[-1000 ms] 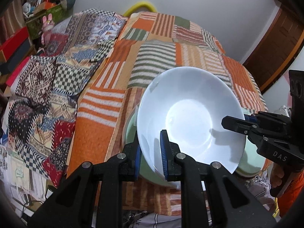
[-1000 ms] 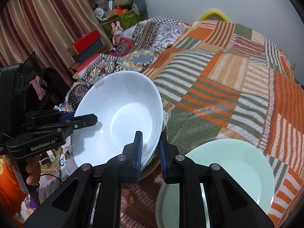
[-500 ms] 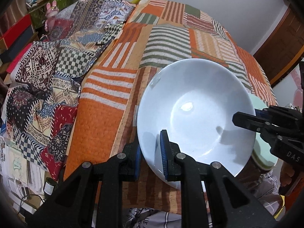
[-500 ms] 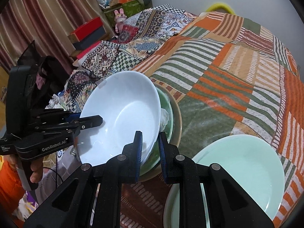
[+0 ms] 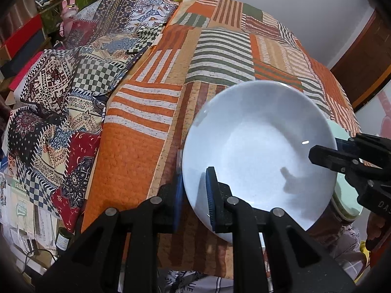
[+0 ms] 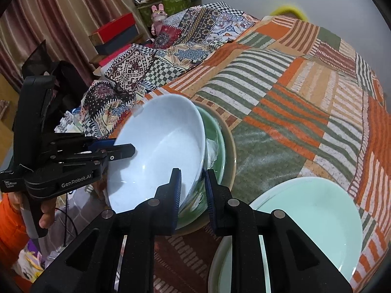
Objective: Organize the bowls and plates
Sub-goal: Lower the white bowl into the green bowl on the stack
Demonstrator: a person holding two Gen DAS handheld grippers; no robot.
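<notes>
A white bowl point(image 5: 259, 144) is held up, tilted, over the near table edge. My left gripper point(image 5: 194, 195) is shut on its near rim. My right gripper point(image 6: 193, 190) is shut on the opposite rim of the same white bowl point(image 6: 161, 151); it also shows in the left wrist view point(image 5: 325, 157). Under and behind the bowl sits a green bowl point(image 6: 213, 131) on a tan plate point(image 6: 231, 146), with crumpled white plastic inside. A pale mint bowl point(image 6: 310, 210) rests at the near right; its edge shows in the left wrist view point(image 5: 347, 195).
The table wears an orange, green and white striped patchwork cloth point(image 6: 293, 97). A patterned batik cloth point(image 5: 73, 92) lies over the left side. Boxes and a pink rabbit toy point(image 6: 158, 17) stand by the curtain. A door point(image 5: 361, 68) is on the far right.
Both grippers have lifted the white bowl off the green bowl and carried it toward the near left, tilting it. The green bowl and tan plate are now uncovered.
</notes>
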